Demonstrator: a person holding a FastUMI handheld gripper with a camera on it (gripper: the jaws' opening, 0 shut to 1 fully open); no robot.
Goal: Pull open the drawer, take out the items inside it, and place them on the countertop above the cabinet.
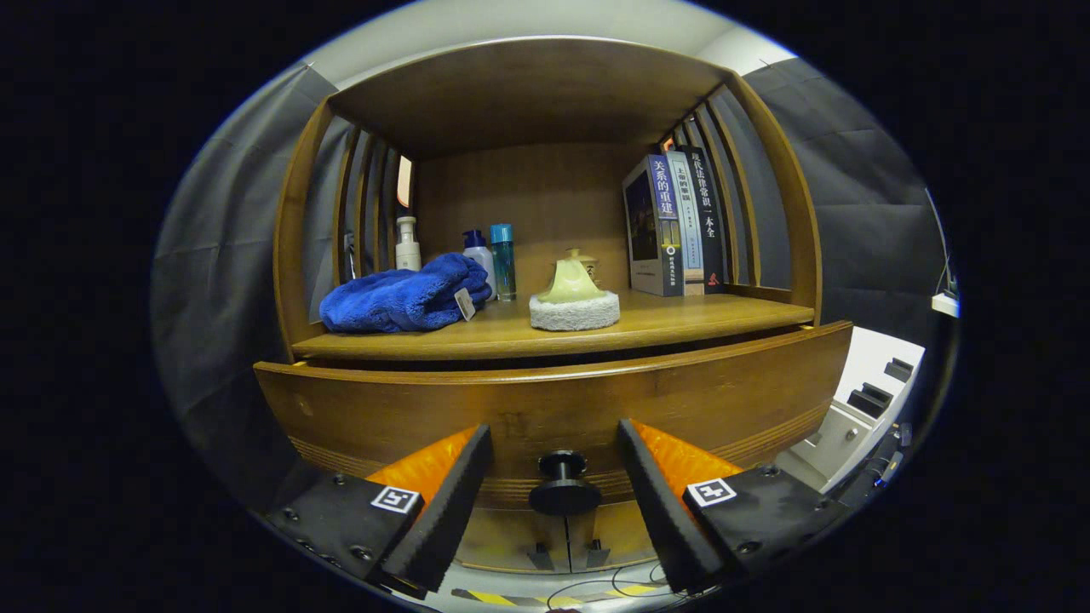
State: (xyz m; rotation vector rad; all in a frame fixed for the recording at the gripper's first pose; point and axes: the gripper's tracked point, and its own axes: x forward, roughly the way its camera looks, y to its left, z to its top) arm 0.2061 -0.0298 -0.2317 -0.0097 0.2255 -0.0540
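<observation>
Jaws stand open astride the drawer [553, 400] knob [562, 484], untouched by either. Knob judged rigid, smooth; best gripped at its narrow neck.

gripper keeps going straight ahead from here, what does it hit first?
Most likely the drawer knob: it sits centred in the gap of the open gripper, with neither finger touching it. Just behind it is the drawer front. How far off the knob is cannot be judged from the gripper view.
</observation>
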